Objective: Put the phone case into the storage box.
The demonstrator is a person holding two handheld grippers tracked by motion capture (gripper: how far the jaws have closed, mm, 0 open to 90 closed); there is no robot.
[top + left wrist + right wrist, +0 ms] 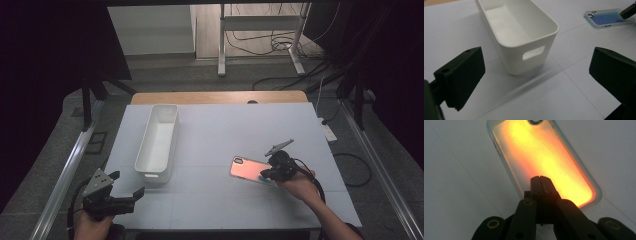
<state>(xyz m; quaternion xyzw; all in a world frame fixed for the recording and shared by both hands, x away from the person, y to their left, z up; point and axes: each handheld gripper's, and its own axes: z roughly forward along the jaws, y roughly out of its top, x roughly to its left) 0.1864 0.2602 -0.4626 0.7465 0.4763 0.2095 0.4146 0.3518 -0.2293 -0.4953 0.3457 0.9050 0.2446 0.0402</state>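
An iridescent phone case [247, 169] lies flat on the white table, right of centre; it glows orange in the right gripper view [544, 157] and looks blue in the left gripper view [607, 18]. My right gripper [264, 175] is shut, its joined tips [540, 178] resting over the case's near end with nothing between the jaws. An empty white bin [141, 145] stands lengthwise on the left. My left gripper [127, 183] is held open near the front left corner, its jaws [536, 82] apart and facing the bin's near end wall [511, 60] with the handle slot.
The white tabletop [215, 200] ends at a wooden strip [220, 97] at the back. Beyond it are a metal stand [260, 30] and cables on the floor. Rails run along both sides of the table.
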